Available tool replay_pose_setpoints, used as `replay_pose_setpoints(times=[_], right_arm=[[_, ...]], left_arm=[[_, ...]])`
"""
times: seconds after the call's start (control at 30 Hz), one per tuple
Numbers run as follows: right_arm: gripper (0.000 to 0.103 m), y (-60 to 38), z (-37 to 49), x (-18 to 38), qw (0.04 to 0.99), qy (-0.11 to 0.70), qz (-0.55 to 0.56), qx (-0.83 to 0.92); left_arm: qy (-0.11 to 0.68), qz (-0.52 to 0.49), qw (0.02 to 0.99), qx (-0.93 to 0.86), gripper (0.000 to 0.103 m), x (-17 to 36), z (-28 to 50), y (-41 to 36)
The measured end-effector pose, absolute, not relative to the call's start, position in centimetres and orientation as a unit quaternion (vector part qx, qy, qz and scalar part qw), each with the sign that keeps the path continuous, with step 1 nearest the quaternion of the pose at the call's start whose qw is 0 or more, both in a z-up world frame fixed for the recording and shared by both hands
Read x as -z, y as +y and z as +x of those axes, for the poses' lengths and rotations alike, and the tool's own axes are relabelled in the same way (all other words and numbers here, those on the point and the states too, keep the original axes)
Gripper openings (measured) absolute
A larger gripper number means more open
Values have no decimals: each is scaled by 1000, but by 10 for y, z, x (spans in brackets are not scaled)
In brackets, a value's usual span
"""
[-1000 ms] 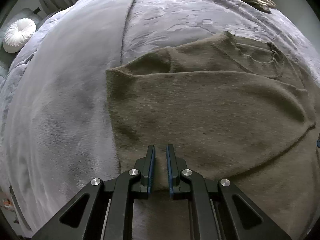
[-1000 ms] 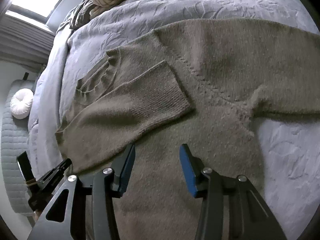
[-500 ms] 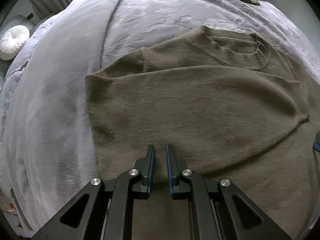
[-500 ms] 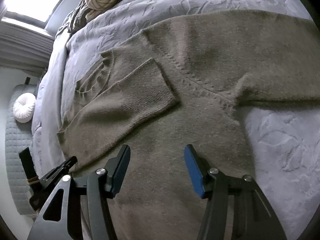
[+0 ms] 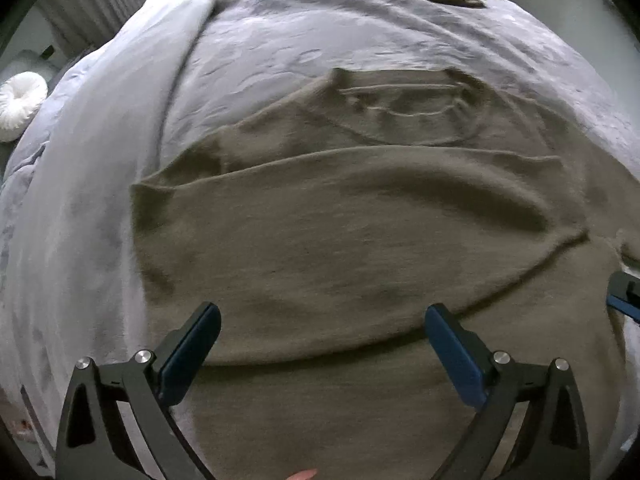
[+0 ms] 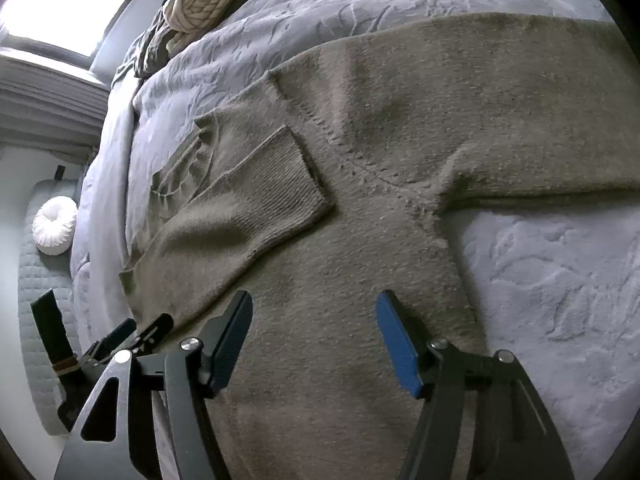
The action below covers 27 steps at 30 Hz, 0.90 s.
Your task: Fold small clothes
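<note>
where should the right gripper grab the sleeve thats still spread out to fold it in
Probably at the far end of the unfolded sleeve, near its cuff, which lies out of view. Come from the bare bedspread along its lower edge: the sleeve lies flat there, so a finger of the open right gripper can slide under. The other sleeve is already folded across the sweater.

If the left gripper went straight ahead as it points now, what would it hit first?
Probably the folded-over sleeve of the brown sweater, directly ahead of the open left gripper; how high the gripper hangs above it is unclear.

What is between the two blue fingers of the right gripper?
Only brown sweater cloth, lying flat on the bed. The right gripper is open and holds nothing, as its own view shows.
</note>
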State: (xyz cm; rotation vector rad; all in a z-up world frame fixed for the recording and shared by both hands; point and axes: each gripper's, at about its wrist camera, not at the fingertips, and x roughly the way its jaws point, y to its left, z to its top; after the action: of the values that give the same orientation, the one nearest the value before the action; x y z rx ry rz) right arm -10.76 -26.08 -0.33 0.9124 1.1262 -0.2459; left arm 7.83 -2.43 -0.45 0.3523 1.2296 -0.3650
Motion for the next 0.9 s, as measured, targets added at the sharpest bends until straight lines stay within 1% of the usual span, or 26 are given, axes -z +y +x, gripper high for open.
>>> replay_pose_setpoints(times=[0.03,0.07,0.1,0.13,0.37,0.6,0.9], right_arm=[[70,-262,-109,4,742,512,419,112],[76,-263,-109,4,742,510,420,111],[80,-264,-110,3,743,508,421,110],[81,-265,-112,3,745,505,422,108],[81,-279,-122,1,747,498,427,110],[81,-315,-148,1,736,476,461,139],[81,-391,-212,-4,718,387,537,216]], left_arm=[[574,165,784,172,102,5,78,-30],[576,169,781,173,102,6,77,-36],[576,172,780,172,102,8,73,-40],[577,180,778,170,102,9,71,-45],[595,190,760,179,102,15,54,-71],[601,200,749,192,102,15,44,-94],[603,207,741,210,102,16,37,-122]])
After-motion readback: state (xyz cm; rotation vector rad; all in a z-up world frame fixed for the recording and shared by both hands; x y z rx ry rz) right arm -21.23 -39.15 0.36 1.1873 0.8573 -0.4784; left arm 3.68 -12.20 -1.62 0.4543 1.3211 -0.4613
